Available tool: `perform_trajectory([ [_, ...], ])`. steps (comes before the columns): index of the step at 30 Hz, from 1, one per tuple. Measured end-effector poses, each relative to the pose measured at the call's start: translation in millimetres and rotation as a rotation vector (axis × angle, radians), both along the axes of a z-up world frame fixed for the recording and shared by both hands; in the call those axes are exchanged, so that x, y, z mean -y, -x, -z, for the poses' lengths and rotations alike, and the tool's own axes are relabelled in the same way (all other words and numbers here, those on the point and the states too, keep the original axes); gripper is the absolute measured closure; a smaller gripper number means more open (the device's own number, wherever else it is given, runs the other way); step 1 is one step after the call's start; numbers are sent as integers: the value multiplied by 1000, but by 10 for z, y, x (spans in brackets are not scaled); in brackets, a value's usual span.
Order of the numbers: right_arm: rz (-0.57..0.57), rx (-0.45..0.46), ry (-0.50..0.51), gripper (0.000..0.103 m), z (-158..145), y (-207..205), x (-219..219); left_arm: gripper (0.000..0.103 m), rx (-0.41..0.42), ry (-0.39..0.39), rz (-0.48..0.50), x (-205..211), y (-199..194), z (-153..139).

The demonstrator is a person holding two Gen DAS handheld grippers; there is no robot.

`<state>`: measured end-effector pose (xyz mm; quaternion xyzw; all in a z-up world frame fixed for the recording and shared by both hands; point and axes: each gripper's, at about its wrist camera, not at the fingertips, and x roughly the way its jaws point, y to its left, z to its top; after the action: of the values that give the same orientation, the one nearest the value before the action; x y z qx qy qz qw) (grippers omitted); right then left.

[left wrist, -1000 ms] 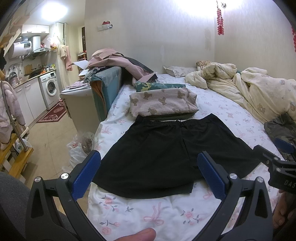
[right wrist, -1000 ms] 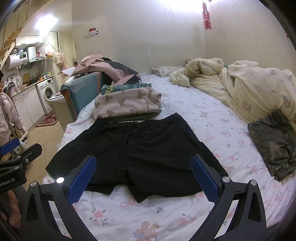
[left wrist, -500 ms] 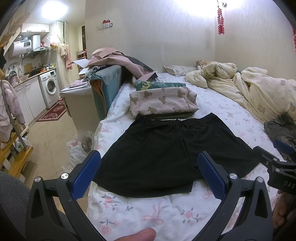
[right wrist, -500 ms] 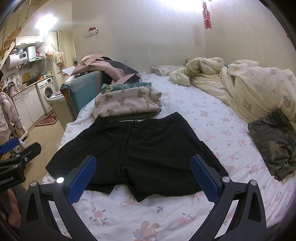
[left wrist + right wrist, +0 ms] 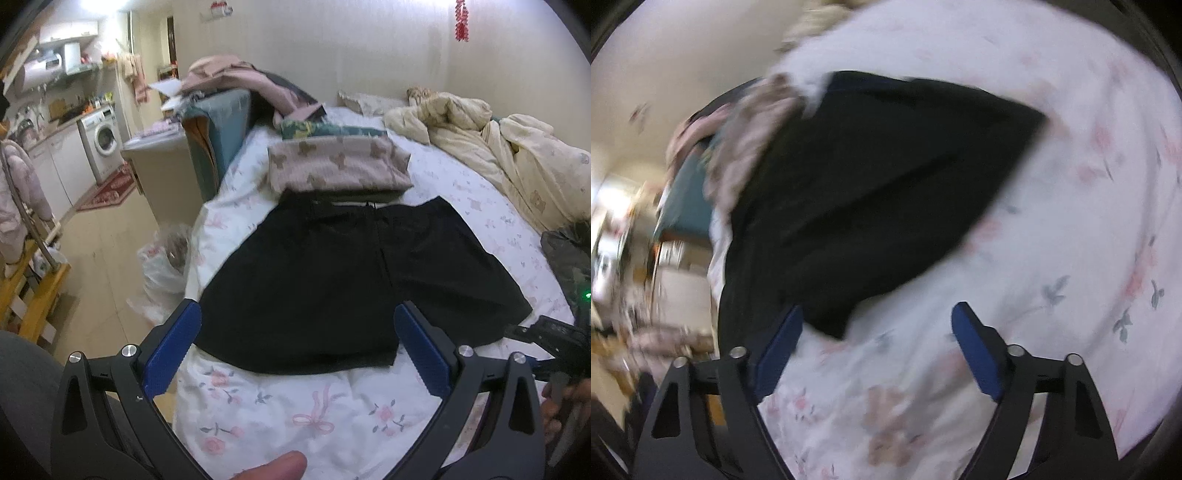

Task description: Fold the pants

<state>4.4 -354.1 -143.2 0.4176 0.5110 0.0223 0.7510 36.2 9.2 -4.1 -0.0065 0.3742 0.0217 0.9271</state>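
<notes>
A: Where are the pants?

B: I see the black pants point(image 5: 351, 280) spread flat on the flowered bed sheet point(image 5: 303, 417), waistband at the far end just under a folded bear-print cloth point(image 5: 338, 168), both leg hems toward me.

A: And your left side?

B: My left gripper point(image 5: 297, 354) hangs over the near hem of one leg, jaws wide, nothing between the blue pads point(image 5: 421, 354) except the cloth lying below them. A fingertip point(image 5: 273, 467) shows at the bottom edge of that view.

A: The right?

B: My right gripper point(image 5: 877, 350) is tilted sharply, so the bed sits slanted in its view. Its jaws are closing, but they stand apart, with only sheet in the gap. The corner of the pants' leg hem lies just beside the left pad point(image 5: 777, 356); the picture is smeared, so I can't swear whether pad and cloth touch.

A: Anything else nearby?

B: A rumpled cream quilt point(image 5: 517, 155) along the far right of the bed, well apart from the pants.
</notes>
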Motion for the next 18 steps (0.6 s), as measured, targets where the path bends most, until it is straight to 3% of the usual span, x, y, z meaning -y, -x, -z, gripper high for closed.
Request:
perform_trajectory([
  [7,184,-48,4,50,238,-277,551,0,-37,17,10,103,-133,49],
  [11,289,-8,-20,50,280,-447,856,0,-83,2,20,157,-226,120],
  [15,315,-1,-39,48,274,-525,902,0,-145,-19,30,237,-421,168],
  [18,302,40,32,77,165,-564,908,0,-165,-23,35,339,-628,154],
])
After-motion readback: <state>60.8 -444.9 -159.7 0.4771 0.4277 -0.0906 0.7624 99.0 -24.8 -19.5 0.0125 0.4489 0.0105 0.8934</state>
